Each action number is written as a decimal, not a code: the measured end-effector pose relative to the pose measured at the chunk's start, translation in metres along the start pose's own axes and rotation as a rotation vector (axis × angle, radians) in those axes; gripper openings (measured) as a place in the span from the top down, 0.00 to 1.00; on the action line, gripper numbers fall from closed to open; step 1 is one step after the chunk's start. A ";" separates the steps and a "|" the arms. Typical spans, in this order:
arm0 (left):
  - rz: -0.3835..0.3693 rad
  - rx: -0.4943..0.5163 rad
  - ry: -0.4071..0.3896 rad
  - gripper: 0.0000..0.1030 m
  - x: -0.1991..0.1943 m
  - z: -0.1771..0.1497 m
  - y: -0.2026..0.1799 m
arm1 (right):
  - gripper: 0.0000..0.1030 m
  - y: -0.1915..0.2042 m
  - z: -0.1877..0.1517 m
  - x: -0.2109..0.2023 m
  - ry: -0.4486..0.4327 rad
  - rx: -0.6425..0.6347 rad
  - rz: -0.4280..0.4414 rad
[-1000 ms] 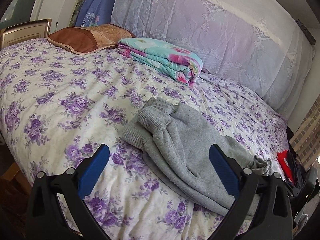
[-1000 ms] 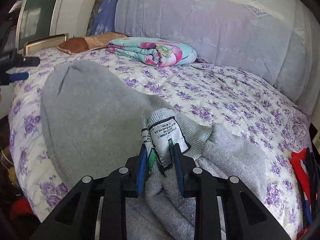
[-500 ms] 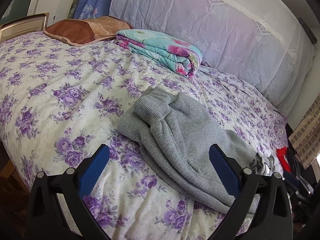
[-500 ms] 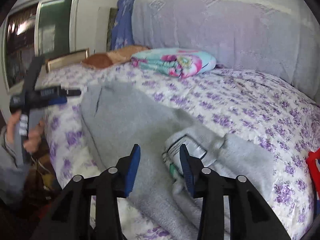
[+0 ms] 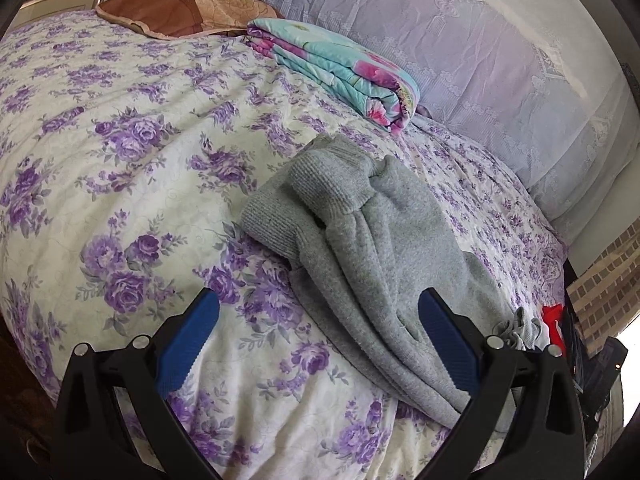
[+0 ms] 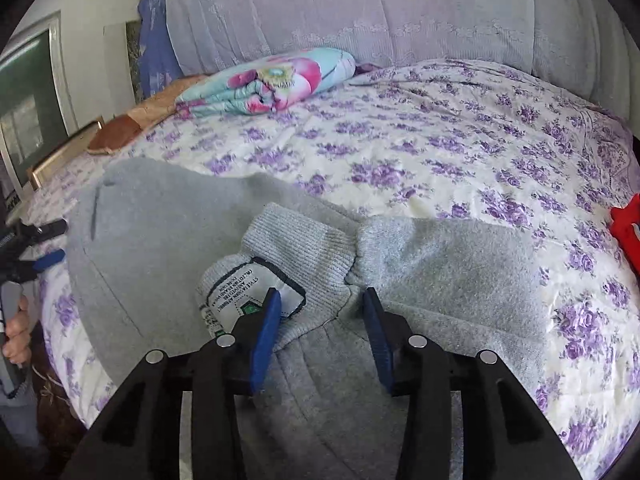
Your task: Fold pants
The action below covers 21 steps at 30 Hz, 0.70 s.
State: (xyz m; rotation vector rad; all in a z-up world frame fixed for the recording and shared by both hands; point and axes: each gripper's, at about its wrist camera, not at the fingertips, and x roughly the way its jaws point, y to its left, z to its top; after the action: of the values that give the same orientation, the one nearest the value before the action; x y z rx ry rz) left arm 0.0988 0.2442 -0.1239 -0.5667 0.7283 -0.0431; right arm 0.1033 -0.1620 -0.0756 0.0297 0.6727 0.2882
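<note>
Grey knit pants (image 5: 376,240) lie folded over on the purple-flowered bedspread (image 5: 132,184), ribbed cuffs toward the bed's middle. My left gripper (image 5: 316,340) is open and empty, above the near edge of the pants. In the right wrist view the pants (image 6: 440,264) lie spread out, and a ribbed band with a white label (image 6: 244,296) sits just ahead. My right gripper (image 6: 320,328) is open just above the band and holds nothing. The left gripper also shows at the far left edge of the right wrist view (image 6: 36,248).
A folded turquoise-and-pink blanket (image 5: 340,68) and a brown pillow (image 5: 176,12) lie at the head of the bed before a lilac headboard cover (image 5: 500,60). A red item (image 6: 626,232) lies at the bed's right edge.
My right gripper has opened and let go of the labelled ribbed band, which now lies on the pants. My left gripper has moved closer to the pants, still open.
</note>
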 end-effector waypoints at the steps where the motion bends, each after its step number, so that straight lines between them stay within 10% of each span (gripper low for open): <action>1: -0.004 -0.007 -0.001 0.05 0.002 0.001 0.002 | 0.58 0.000 0.001 -0.007 -0.028 0.007 0.002; 5: -0.018 -0.042 0.004 0.05 0.012 0.008 0.004 | 0.25 -0.004 -0.013 0.028 0.169 -0.008 0.074; 13: 0.013 -0.072 0.037 0.05 0.038 0.031 0.004 | 0.21 -0.020 -0.008 -0.022 -0.009 0.090 0.163; 21: -0.016 -0.122 0.057 0.07 0.047 0.042 0.004 | 0.13 -0.107 -0.018 -0.058 -0.093 0.285 0.072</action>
State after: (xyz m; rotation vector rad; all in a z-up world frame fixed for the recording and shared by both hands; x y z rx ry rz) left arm 0.1601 0.2564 -0.1295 -0.6896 0.7853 -0.0295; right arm 0.0757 -0.2814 -0.0670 0.3384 0.6166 0.2564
